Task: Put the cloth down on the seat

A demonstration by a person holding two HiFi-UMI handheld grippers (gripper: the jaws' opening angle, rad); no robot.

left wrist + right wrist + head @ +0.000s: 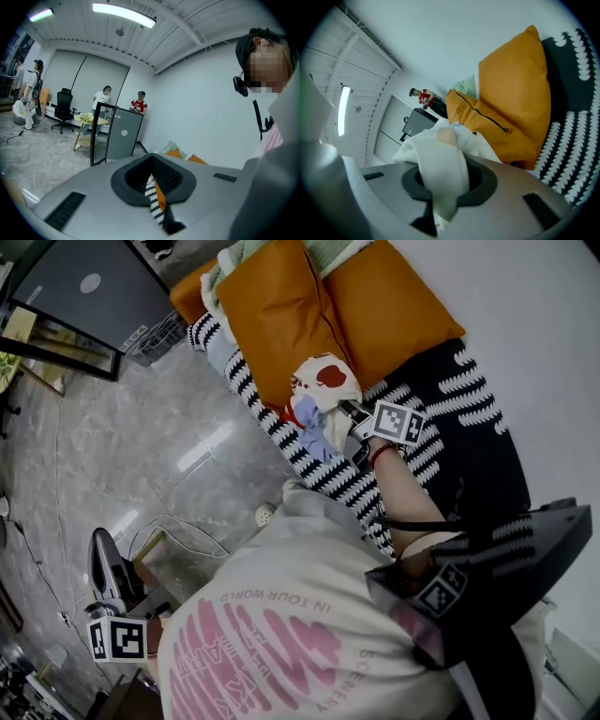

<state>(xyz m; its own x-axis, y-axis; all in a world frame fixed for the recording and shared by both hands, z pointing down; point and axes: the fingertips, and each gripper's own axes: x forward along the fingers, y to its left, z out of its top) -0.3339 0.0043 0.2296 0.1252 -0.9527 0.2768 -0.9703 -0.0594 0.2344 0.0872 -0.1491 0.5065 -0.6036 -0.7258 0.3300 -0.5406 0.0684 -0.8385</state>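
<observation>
A white cloth (323,385) with a red print lies bunched against the orange cushions (281,306) on the seat (450,427), which has a black-and-white striped cover. My right gripper (349,414) is shut on the cloth. In the right gripper view the cloth (440,159) bulges out from between the jaws of the right gripper (443,187), in front of the orange cushion (511,103). My left gripper (103,559) hangs low over the floor, away from the seat. In its own view the left gripper (152,187) is shut, with only a thin slit and nothing in it.
A dark cabinet (84,287) and a wire basket (155,338) stand at the seat's far end. A cable (187,531) runs over the grey tiled floor. Several people (101,98) and a table are far off in the room.
</observation>
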